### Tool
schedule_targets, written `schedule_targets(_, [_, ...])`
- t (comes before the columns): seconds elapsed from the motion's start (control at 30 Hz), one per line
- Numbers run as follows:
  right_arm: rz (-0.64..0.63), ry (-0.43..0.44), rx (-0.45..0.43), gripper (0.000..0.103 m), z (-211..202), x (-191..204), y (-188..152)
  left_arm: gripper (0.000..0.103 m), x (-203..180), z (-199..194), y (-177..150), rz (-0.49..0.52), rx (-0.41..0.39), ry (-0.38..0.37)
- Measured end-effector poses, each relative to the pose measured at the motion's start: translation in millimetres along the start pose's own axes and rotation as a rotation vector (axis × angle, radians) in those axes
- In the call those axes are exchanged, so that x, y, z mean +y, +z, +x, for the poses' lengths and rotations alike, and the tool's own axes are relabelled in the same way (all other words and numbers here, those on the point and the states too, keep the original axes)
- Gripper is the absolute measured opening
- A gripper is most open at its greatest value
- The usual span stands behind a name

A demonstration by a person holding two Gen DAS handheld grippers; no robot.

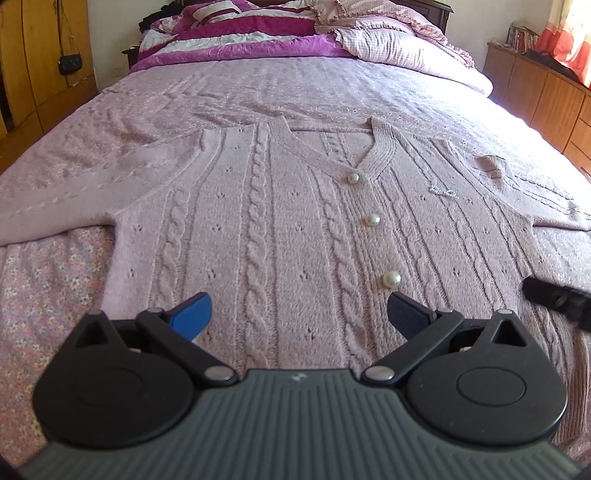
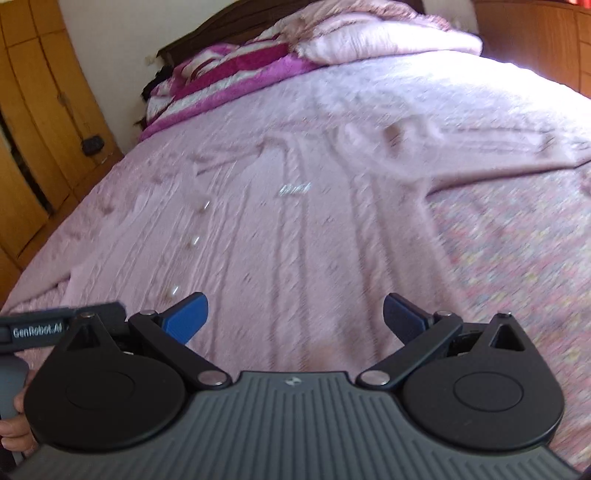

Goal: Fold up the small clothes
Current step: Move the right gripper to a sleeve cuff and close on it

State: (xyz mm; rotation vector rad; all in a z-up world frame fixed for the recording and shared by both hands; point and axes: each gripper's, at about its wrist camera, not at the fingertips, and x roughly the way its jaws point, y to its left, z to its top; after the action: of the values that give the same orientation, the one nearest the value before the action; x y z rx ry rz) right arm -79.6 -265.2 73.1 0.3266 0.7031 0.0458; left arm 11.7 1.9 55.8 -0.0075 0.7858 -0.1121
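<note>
Pink cable-knit wool is filling both views: a cardigan (image 1: pixel 295 229) is lying flat and face up on the bed (image 1: pixel 166 99), its V-neck pointing toward 12 o'clock and its sleeves spreading out toward 9 and 3 o'clock. Three pearl buttons (image 1: pixel 372 220) are running down its front, and a small sparkly emblem (image 1: pixel 443 192) is sitting at about 2 o'clock from them. The left gripper (image 1: pixel 299 317) is hovering over the lower body of the cardigan with its jaws standing wide apart and holding nothing. The right gripper (image 2: pixel 295 317) is hanging over the same garment, its jaws likewise spread and empty; its view is blurred, so the knit detail is hard to read there. In the left wrist view a dark part of the right gripper is showing at 3 o'clock. A striped magenta blanket (image 1: pixel 240 26) and a pale pillow (image 1: pixel 391 44) are lying at the head of the bed, toward 12 o'clock.
</note>
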Motion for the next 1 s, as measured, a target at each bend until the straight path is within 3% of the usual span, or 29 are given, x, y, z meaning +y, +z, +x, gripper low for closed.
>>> schedule_targets(0.23, [0.057, 0.02, -0.039, 0.103, -13, -51, 33, 0.103, -10, 11, 4, 0.005, 0.035, -0.009])
schedule_targets(0.4, [0.09, -0.017, -0.059, 0.103, -7, -94, 50, 0.103, -15, 22, 5, -0.001, 0.065, 0.005])
schedule_targets(0.8, [0.41, -0.102, -0.103, 0.103, 22, -236, 93, 0.103, -27, 46, 4, -0.002, 0.154, 0.075])
schedule_targets(1.0, [0.438, -0.154, -0.149, 0.103, 39, -283, 110, 0.103, -28, 51, 4, -0.002, 0.18, 0.086])
